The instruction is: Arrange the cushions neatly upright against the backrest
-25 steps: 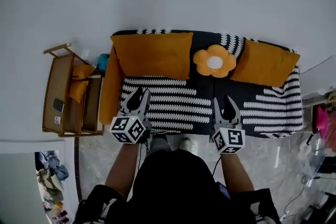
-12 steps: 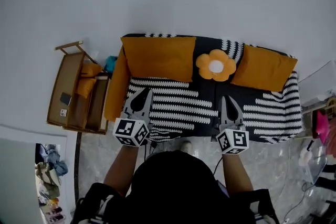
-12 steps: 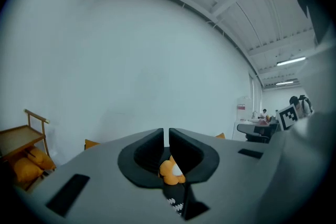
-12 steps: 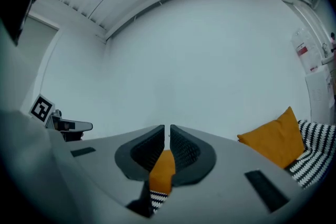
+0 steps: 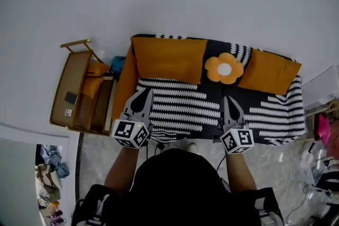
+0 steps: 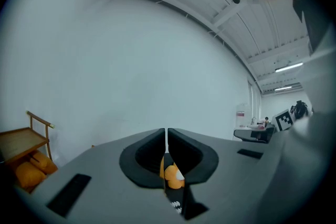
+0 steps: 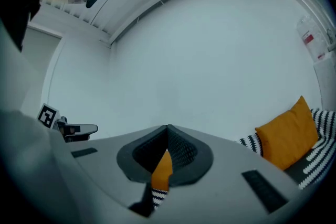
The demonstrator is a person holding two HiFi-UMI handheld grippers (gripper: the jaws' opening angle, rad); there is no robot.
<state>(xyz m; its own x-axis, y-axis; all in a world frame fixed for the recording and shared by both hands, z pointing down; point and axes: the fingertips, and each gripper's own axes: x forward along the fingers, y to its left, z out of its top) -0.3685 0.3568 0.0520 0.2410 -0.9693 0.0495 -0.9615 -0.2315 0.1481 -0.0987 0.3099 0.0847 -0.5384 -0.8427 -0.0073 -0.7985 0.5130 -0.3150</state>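
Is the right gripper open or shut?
Shut: the right gripper has just closed its jaws; the tips meet, with nothing between them.

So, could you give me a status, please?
Left gripper, right gripper just closed, empty. Large orange cushion, flower cushion upright at backrest; right orange cushion tilted. Nothing blocking.

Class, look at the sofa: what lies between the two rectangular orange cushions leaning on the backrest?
A flower-shaped cushion, orange with a white centre. The head view shows it.

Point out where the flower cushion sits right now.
In the head view, the flower cushion leans on the sofa backrest right of centre, between the wide orange cushion and the smaller orange cushion.
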